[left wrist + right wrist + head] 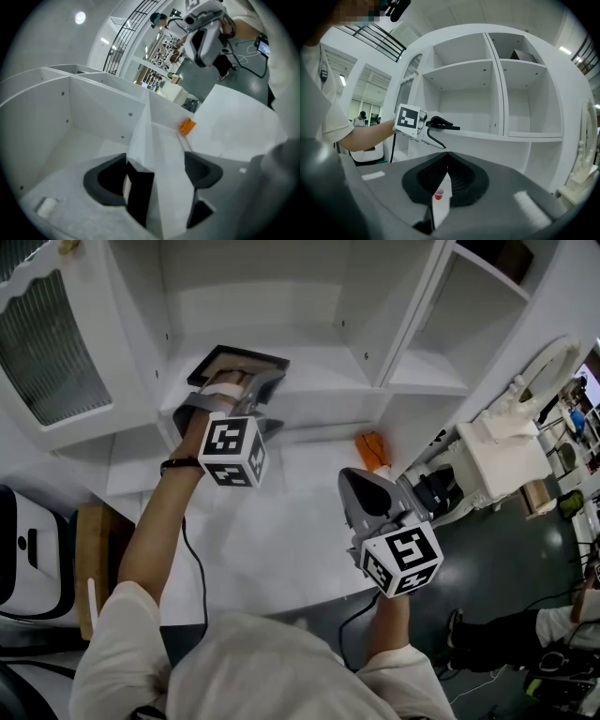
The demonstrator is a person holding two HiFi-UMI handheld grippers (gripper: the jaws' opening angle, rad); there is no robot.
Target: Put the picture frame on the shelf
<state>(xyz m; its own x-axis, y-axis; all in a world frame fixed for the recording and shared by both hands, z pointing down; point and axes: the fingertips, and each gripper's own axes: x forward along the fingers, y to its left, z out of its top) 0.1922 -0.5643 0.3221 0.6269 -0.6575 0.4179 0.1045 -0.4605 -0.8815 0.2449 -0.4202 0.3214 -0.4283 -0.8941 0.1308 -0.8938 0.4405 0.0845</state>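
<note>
The dark picture frame (255, 355) lies flat on the white shelf (323, 371), in its lower left compartment. My left gripper (246, 382) reaches into that compartment at the frame's near edge. In the left gripper view its jaws stand wide apart around the frame's black edge (139, 199); the left pad (105, 183) is beside the edge and the right pad (202, 169) is clear of it. From the right gripper view the frame (449, 127) is a thin dark slab on the shelf board (487, 135). My right gripper (359, 486) hangs over the table, shut and empty.
A small orange object (372, 450) sits on the white table (281, 540) at the shelf's foot. Another dark frame (524, 55) stands in the upper right compartment. A white ornate stand (506, 451) is at the right, and a grille-door cabinet (52, 348) at the left.
</note>
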